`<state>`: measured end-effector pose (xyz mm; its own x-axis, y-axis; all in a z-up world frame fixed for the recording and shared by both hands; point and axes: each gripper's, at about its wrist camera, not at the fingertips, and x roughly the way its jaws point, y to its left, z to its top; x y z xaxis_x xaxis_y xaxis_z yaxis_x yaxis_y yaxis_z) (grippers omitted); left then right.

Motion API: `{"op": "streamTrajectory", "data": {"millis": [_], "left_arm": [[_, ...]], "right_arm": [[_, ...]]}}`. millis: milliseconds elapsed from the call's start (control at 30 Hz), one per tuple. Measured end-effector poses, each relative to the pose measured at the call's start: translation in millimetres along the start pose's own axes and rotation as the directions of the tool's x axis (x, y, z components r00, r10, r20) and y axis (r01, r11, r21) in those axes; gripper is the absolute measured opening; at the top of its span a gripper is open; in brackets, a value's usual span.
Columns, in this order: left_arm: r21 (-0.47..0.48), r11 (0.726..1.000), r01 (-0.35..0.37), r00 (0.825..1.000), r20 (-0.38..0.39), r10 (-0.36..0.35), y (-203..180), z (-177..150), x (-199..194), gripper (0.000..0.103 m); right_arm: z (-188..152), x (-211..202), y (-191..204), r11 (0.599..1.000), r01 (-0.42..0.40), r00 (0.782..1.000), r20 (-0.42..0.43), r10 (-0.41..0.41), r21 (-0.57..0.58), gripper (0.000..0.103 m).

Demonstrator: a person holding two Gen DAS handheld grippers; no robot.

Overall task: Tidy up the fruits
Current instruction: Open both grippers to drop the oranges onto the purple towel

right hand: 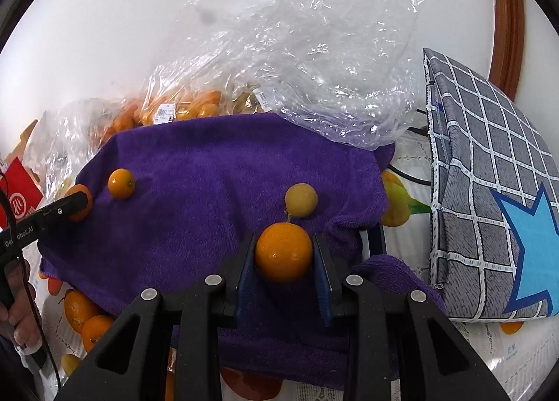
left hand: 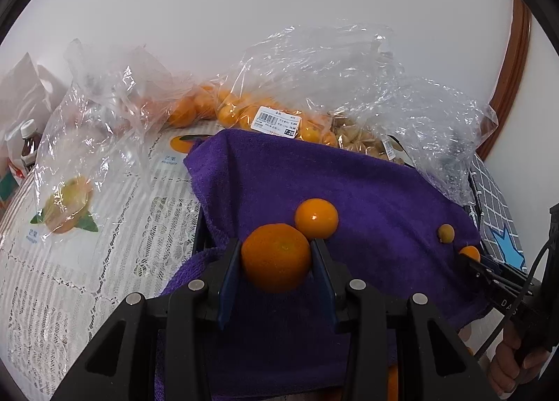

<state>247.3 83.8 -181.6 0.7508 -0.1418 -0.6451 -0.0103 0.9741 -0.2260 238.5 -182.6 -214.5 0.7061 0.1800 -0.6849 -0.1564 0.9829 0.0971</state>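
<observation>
A purple towel (left hand: 349, 191) lies over a raised surface in both views (right hand: 216, 173). My left gripper (left hand: 276, 254) is shut on a mandarin (left hand: 276, 257) low over the towel's near left part. A smooth orange fruit (left hand: 316, 218) lies on the towel just beyond it. My right gripper (right hand: 283, 250) is shut on a smooth orange fruit (right hand: 283, 251) at the towel's right side. A small yellow fruit (right hand: 301, 200) lies just beyond it, also in the left wrist view (left hand: 446, 233). The right gripper shows in the left wrist view (left hand: 468, 256), the left one in the right wrist view (right hand: 78, 203).
Clear plastic bags (left hand: 314, 86) with oranges and a price label (left hand: 276, 121) lie behind the towel. An empty bag (left hand: 87, 142) lies left on the lace tablecloth (left hand: 70, 278). Bottles (left hand: 28, 142) stand far left. A grey checked cushion (right hand: 489, 173) stands right. Wall behind.
</observation>
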Motion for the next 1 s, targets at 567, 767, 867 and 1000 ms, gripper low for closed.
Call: {"op": "streamTrajectory", "data": {"millis": [567,767,867,1000], "left_arm": [[0.006,1.0,0.012,1.0,-0.008,-0.012,-0.5,1.7,-0.4,0.039],[-0.003,0.999,0.044,0.998,0.052,-0.044,-0.1,4.5,-13.4,0.052],[-0.007,0.999,0.052,0.996,0.076,-0.051,-1.7,4.4,-17.9,0.054],[-0.007,0.999,0.051,0.995,0.092,-0.05,-4.3,2.9,-20.6,0.054]], "right_arm": [[0.7,-15.9,4.6,0.999,0.046,0.996,0.072,-0.044,-0.021,0.062],[1.0,-24.1,8.2,0.995,0.093,0.99,0.105,-0.089,-0.031,0.062],[0.3,-32.3,9.7,0.994,0.099,0.986,0.14,-0.093,-0.037,0.062],[-0.2,-37.5,5.8,0.997,0.081,0.987,0.14,-0.082,0.007,0.062]]}}
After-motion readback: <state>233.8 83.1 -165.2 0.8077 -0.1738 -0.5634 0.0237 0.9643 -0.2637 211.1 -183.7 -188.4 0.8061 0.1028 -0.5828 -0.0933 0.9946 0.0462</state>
